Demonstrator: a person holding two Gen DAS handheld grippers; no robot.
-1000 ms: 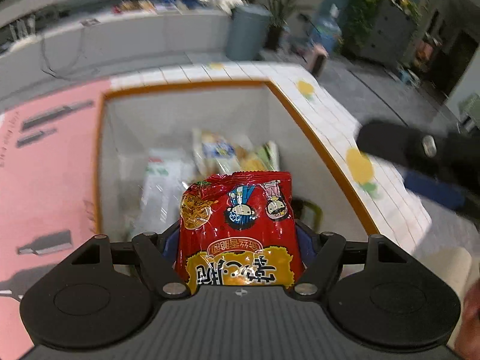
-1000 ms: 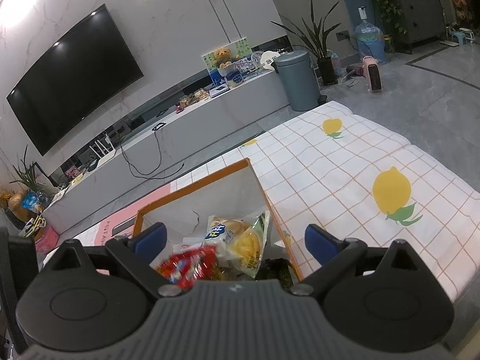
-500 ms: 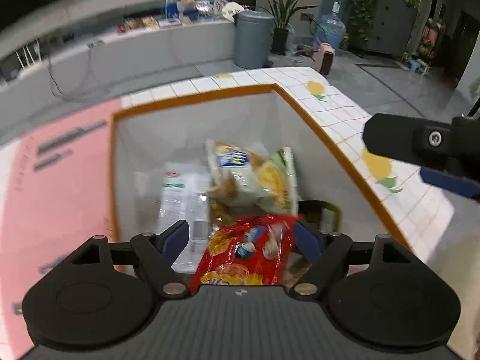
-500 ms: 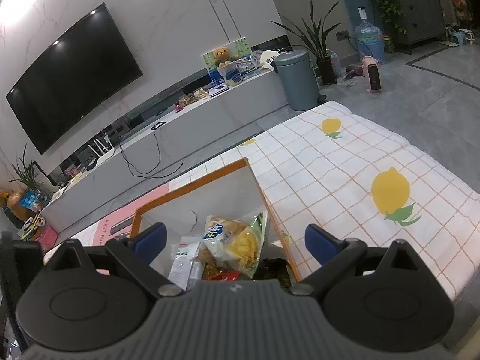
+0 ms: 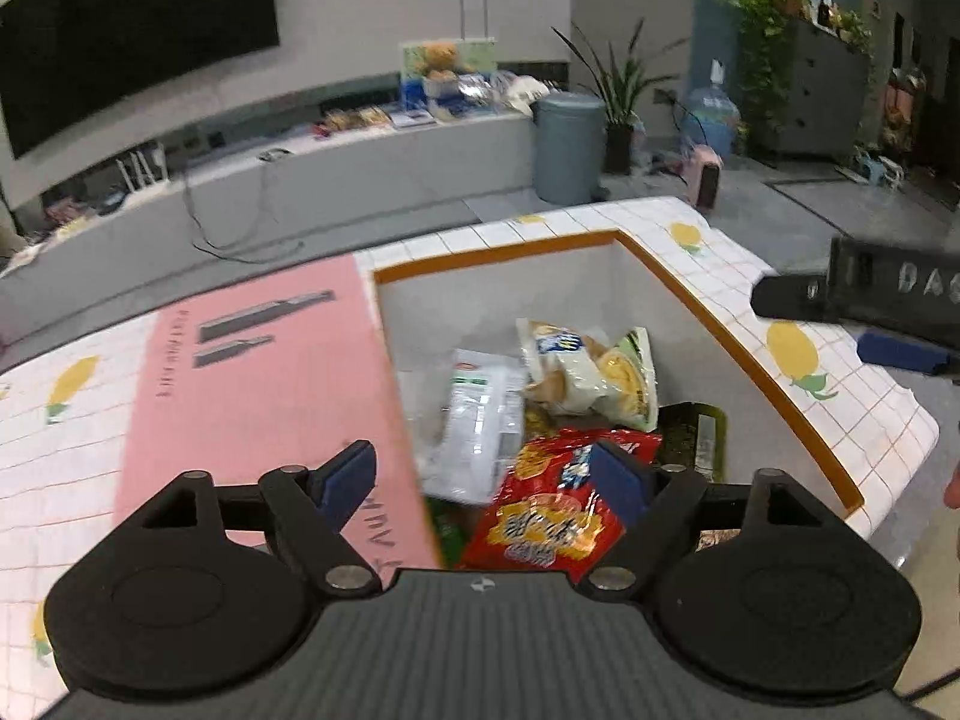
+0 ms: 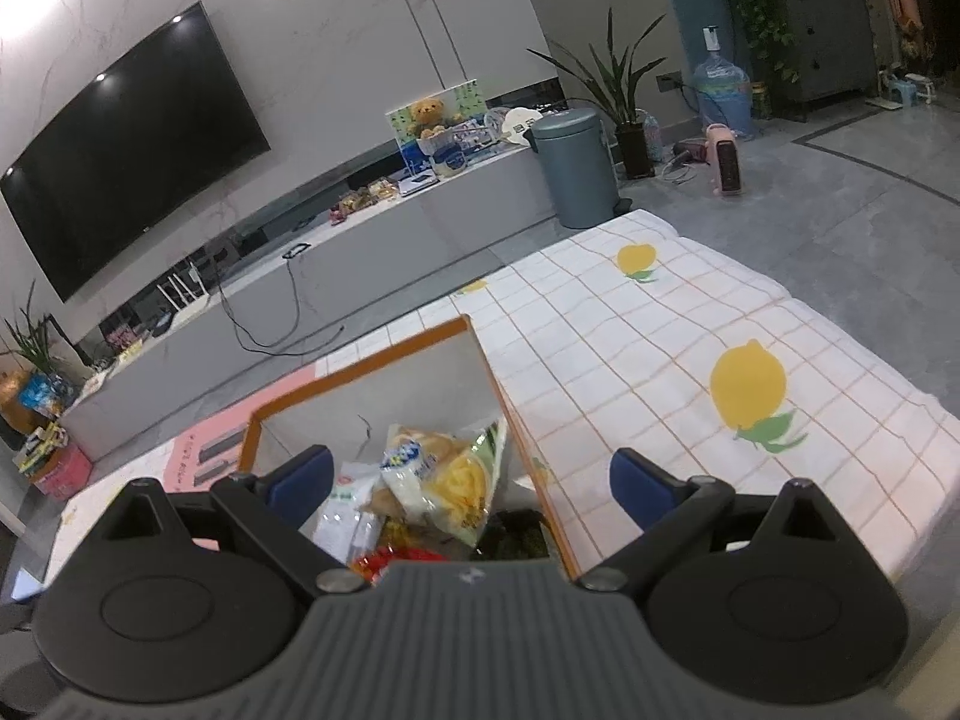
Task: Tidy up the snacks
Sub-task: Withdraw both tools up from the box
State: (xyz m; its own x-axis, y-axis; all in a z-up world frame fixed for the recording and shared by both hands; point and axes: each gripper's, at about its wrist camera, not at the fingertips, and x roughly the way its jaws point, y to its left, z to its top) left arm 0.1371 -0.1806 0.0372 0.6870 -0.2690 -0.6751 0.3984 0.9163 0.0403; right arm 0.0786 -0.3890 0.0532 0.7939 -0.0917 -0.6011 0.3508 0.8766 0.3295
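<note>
Packet of red noodle snack [image 5: 555,513] lay in the bin [image 5: 744,354] — light, crinkly, crushable; pinch an edge seam. Left gripper [image 5: 483,477] and right gripper [image 6: 471,483] both gaped, empty.

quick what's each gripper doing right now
Left gripper: open, empty; red snack bag lies in the box below.
Right gripper: open, empty.

A large black wall-mounted television [image 6: 129,144] hangs on the white marble wall [image 6: 336,24] above a long grey low cabinet [image 6: 336,246]; grey tiled floor [image 6: 840,204].
</note>
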